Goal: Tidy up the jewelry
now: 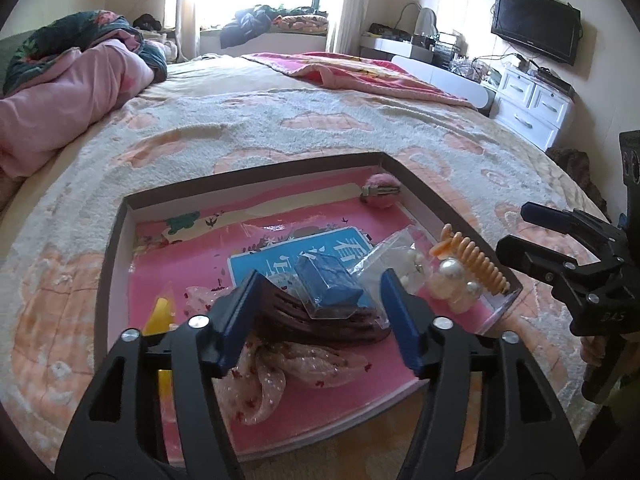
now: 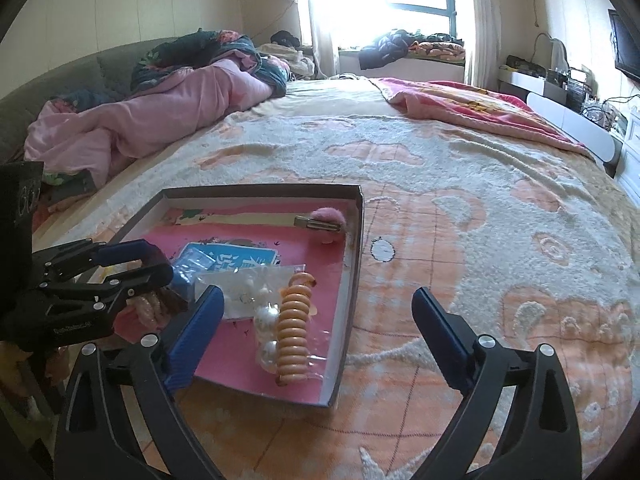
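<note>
Pink-lined shallow cardboard box [image 1: 394, 168] sits on the fuzzy bedspread [image 2: 480, 184], filling the lower middle of the left wrist view, and basically all the jewelry is dumped in it. 1 dark brown comb-style hair clip [image 1: 320, 322] lies right between the left gripper [image 1: 316, 320] fingers, with a blue packet in clear plastic [image 1: 328, 286] resting on top. Jaws are wide open, holding nothing, so I'd guess it's lining up a grab. Right gripper [image 2: 316, 334] is also spread wide and empty, hovering over the box's near right corner by the orange spiral hair tie [image 2: 294, 332] and the pearl clip [image 2: 267, 316]. Pink pom-pom clip [image 2: 326, 220] is alone at the far end.
</note>
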